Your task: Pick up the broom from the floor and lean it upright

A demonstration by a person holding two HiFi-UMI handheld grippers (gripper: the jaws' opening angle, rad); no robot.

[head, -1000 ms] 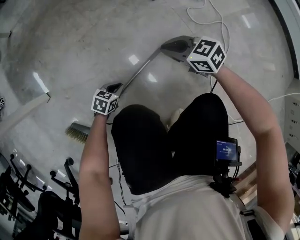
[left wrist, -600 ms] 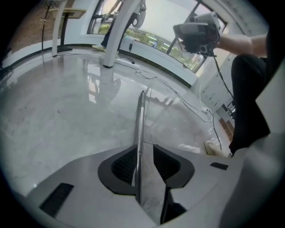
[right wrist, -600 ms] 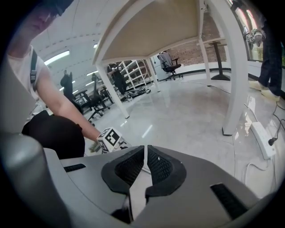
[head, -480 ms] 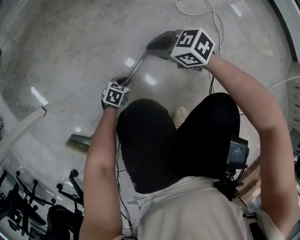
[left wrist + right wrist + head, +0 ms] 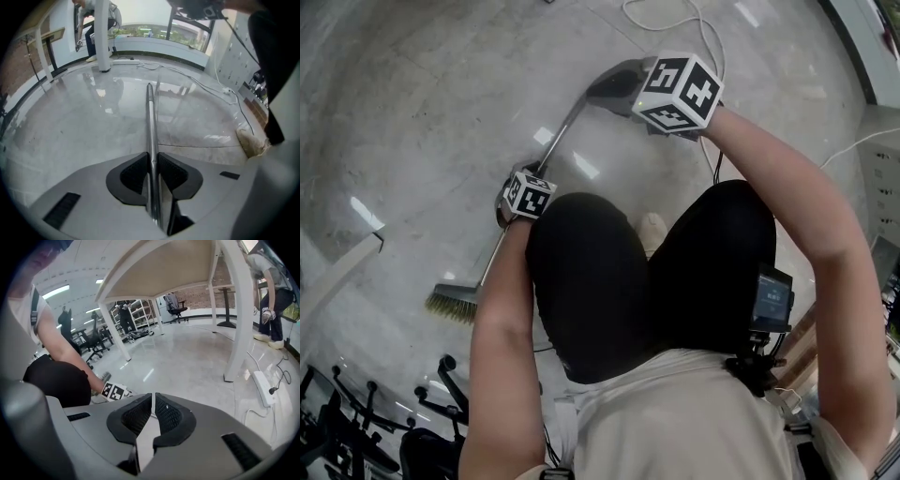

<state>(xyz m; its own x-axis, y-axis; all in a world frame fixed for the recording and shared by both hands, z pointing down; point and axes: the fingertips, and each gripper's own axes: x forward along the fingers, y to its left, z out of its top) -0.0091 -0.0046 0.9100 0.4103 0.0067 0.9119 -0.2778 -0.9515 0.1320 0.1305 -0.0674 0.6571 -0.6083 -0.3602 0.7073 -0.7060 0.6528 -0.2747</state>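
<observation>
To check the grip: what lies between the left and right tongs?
Head view: only the broom handle spans from right tongs to left tongs, which just closed further on it.

This looks like an open office or lab workroom. A polished grey floor (image 5: 187, 357) runs under white tables (image 5: 239, 310). Black swivel chairs (image 5: 93, 341) stand grouped at one side, and metal shelves (image 5: 140, 310) line the back. A power strip (image 5: 262, 387) with cables lies near a table leg, under ceiling strip lights (image 5: 58, 291).

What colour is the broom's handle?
Shiny silver-grey metal. The broom handle shows best in the left gripper view.
</observation>
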